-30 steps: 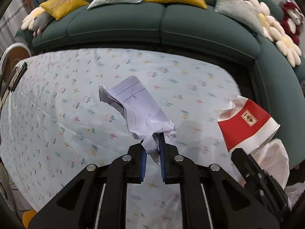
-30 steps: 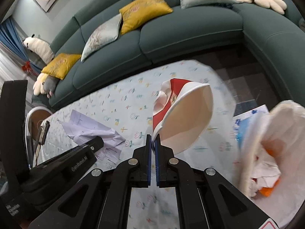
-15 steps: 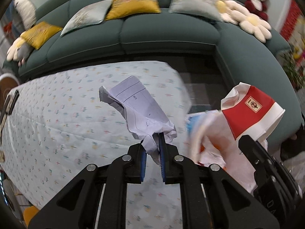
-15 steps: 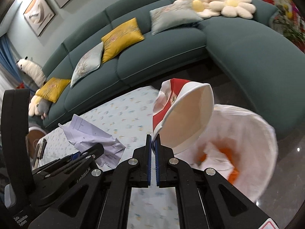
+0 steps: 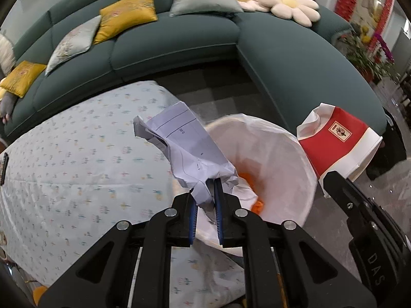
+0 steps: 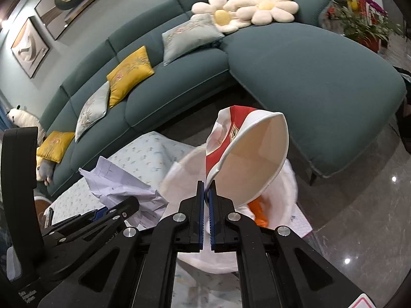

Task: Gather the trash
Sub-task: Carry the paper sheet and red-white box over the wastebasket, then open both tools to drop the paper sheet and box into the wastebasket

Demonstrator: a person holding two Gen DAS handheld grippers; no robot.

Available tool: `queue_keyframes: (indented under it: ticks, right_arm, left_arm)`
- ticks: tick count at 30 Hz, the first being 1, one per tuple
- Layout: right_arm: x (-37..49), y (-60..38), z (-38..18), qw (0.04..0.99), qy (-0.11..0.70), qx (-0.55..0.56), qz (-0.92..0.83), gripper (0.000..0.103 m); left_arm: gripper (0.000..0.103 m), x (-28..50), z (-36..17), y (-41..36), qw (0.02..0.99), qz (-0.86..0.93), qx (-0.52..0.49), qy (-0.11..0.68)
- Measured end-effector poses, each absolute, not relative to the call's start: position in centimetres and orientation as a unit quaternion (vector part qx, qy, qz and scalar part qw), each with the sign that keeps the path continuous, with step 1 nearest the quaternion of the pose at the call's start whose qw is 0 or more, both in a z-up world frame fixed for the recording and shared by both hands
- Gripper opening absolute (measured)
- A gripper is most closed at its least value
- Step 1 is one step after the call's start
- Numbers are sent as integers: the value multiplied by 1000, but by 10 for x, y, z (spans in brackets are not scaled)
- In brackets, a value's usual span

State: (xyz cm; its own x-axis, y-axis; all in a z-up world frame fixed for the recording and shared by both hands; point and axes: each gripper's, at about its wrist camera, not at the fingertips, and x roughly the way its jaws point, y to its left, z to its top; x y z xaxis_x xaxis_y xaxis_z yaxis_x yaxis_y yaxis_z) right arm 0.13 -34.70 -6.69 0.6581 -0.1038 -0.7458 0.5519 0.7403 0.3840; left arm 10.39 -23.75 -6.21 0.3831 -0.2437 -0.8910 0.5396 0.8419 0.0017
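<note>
My left gripper (image 5: 205, 192) is shut on a crumpled sheet of white paper (image 5: 185, 146) and holds it over the near rim of a white-lined trash bin (image 5: 282, 154). My right gripper (image 6: 206, 192) is shut on the rim of a red and white paper cup (image 6: 246, 159), held above the same bin (image 6: 179, 179). The cup also shows at the right in the left wrist view (image 5: 339, 146). The paper shows at the lower left in the right wrist view (image 6: 120, 182). Orange and white trash lies inside the bin.
A table with a floral cloth (image 5: 77, 154) lies to the left of the bin. A curved green sofa (image 5: 179, 41) with cushions wraps behind. Glossy tiled floor (image 6: 359, 218) lies to the right.
Both grippers have swung right, off the table, carrying the paper and the cup. The bin has come into full view below them.
</note>
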Motion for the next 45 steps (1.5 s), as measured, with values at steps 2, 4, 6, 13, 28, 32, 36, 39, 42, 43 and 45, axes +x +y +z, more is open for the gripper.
queue_keyframes:
  ticks: [2,4,6,13,28,32,36,39,42,43,45]
  right_arm:
    - [-5,-352,-69,857,367,306,-195,4]
    - [-10,-356,-71,856,367,307,-197,4]
    - [-14,-357,-73,855,367,309,-198,4]
    - [-13,-363,-78,853,371,313,-194,4]
    - [6,-351,-81,856,388,301,-165,4]
    - [18,-341,-79,859,398,284,-154,4]
    - [29,-333,-74,861,407,264,-151,8]
    - [30,-328,-69,863,409,256,-152,9]
    - [31,-322,-65,862,418,241,-157,14]
    - [30,-319,-63,862,422,231,-161,18]
    - [28,-315,-59,864,424,218,-163,33]
  left_arm:
    - [12,100,-64,-245,815,-246,150,503]
    - [12,97,-66,-252,813,-251,155,503]
    - [12,95,-68,-258,810,-255,157,505]
    - [30,103,-76,-261,801,-253,137,525]
    - [49,117,-72,-234,825,-211,131,507]
    - [53,121,-72,-224,831,-198,132,503]
    - [57,127,-72,-209,835,-181,127,505]
    - [57,130,-71,-197,838,-171,124,504]
    - [60,131,-69,-187,841,-161,123,501]
    - [65,130,-68,-185,843,-158,124,500]
    - [68,130,-66,-178,846,-151,126,495]
